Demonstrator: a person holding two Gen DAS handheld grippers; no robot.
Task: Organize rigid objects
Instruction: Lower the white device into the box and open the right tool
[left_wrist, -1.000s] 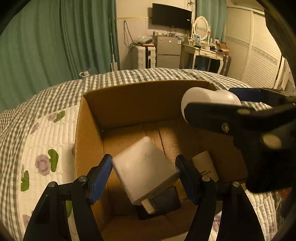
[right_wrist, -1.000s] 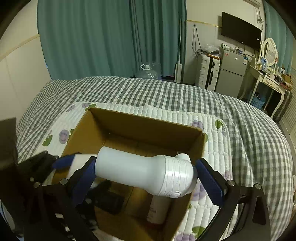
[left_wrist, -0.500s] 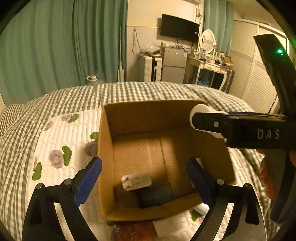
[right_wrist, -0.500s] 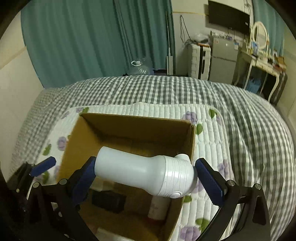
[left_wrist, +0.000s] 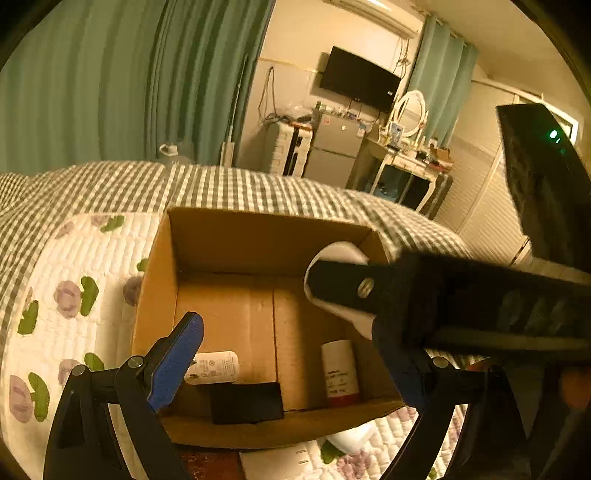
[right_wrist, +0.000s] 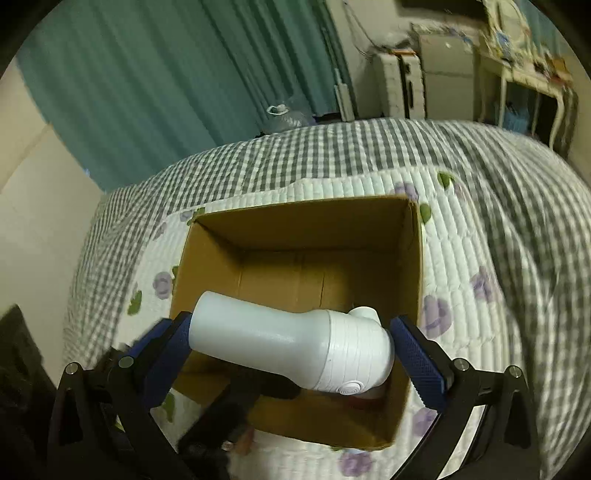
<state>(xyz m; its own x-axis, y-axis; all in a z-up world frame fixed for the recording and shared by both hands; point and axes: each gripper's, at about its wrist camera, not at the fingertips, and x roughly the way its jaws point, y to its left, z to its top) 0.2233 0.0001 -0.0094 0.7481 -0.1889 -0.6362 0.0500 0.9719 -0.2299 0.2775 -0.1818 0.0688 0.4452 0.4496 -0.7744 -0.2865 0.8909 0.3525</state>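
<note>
An open cardboard box (left_wrist: 221, 236) (right_wrist: 303, 221) sits on the bed. In the left wrist view, a white charger (left_wrist: 216, 367), a black box (left_wrist: 245, 402) and a small white bottle with a red base (left_wrist: 340, 373) lie on its floor. My right gripper (right_wrist: 291, 343) is shut on a white handheld device (right_wrist: 288, 339), held crosswise above the box's near side; it also shows in the left wrist view (left_wrist: 338, 253). My left gripper (left_wrist: 291, 354) is open and empty above the box's near edge.
The box rests on a white floral quilted mat (left_wrist: 74, 266) over a grey checked bedspread (right_wrist: 369, 147). More white items (left_wrist: 351, 439) lie on the mat just in front of the box. Green curtains and furniture stand beyond the bed.
My left gripper let go of the white charger, which now lies on the box floor, and pulled up and back. My right gripper moved the white device closer over the box.
</note>
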